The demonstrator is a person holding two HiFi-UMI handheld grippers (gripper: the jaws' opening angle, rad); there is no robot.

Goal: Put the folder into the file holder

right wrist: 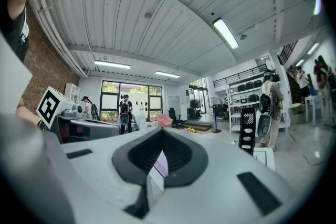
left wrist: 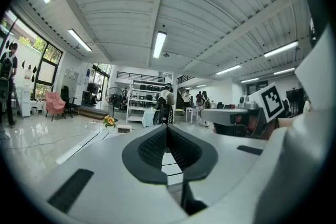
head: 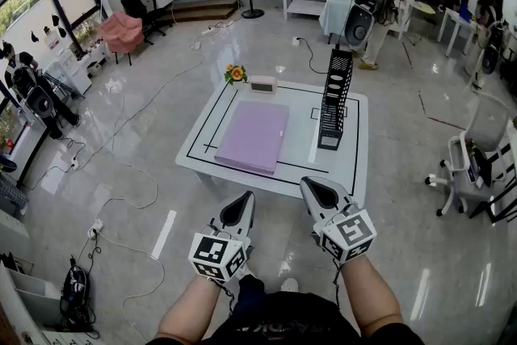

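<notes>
On the worktop [head: 356,156] the folder [head: 253,136] is laid flat at the left — the file holder [head: 334,103] is stood upright to its right, apart. Behind the folder, flowers [head: 235,74] and a small box [head: 262,83] are placed.

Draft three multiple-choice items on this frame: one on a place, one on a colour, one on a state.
1. In the head view, where does the file holder stand relative to the folder?
A) to its right, on the table
B) on top of it
C) on the floor

2. What colour is the folder?
A) green
B) purple
C) red

3. How are the fingers of the left gripper and the right gripper?
A) shut on the folder
B) wide open
C) shut, empty

Key:
1 A: the holder stands upright at the table's right side, and the folder lies flat to its left, apart from it.
2 B: its cover is pale purple.
3 C: each gripper view shows its fingers together with nothing between them, short of the table.
</notes>
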